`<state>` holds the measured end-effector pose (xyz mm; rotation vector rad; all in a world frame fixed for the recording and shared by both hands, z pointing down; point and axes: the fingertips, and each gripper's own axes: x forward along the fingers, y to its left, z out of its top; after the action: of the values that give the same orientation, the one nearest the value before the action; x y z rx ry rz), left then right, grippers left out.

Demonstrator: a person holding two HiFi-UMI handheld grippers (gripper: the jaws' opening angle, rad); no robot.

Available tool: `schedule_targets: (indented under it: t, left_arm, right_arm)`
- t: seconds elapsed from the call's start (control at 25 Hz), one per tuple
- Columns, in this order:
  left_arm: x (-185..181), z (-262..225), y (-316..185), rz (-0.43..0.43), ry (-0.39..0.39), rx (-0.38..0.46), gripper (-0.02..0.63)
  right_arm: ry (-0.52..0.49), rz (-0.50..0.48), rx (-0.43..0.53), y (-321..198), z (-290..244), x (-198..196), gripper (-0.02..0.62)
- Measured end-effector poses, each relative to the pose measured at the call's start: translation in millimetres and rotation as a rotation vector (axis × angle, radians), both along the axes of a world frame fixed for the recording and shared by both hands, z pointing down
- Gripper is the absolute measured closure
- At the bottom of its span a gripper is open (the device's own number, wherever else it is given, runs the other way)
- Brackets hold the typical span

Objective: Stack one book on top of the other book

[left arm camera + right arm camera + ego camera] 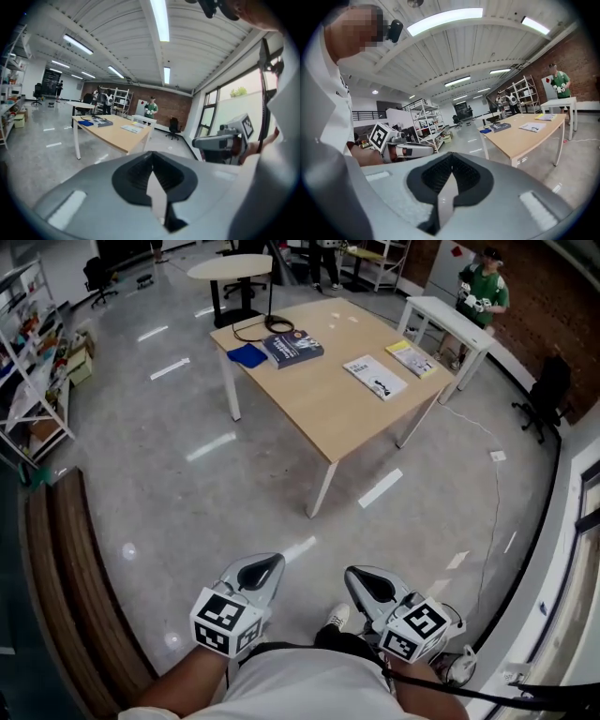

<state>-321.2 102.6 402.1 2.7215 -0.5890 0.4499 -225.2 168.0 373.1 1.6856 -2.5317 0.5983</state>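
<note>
Fingers [133, 178] of left gripper [269, 563] pressed together, nothing between them; fingers [433, 177] of right gripper [356, 575] likewise closed and empty, just beside the left pair; well ahead of both pairs, across the floor [187, 493], pale wooden desk [328, 418]; on it, dark blue book [293, 347] ahead and leftward, white book [375, 377] to its right, apart, neither atop the other.

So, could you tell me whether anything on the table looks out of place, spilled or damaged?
Nothing stands out. The dark book, the white book and the yellow booklet all lie flat and apart on the table, with nothing spilled or visibly damaged. A black cable loops by the dark book.
</note>
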Motion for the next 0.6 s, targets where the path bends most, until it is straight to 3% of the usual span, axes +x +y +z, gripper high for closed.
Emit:
schedule_targets:
  t: [0.24, 0.44, 0.6]
  left_arm:
    - [105, 0, 5, 0.011, 0.01, 0.018, 0.6]
    - [202, -7, 18, 0.084, 0.005, 0.052, 0.6]
    - [258, -5, 24, 0.14, -0.029, 0.048, 0.6]
  right_arm:
    - [-0.023, 0.0, 0.016, 11, 4, 90, 0.594]
    - [-0.012, 0.022, 0.027, 28, 5, 164, 0.594]
    - [-0.054, 0.088, 0.007, 38, 11, 221, 0.594]
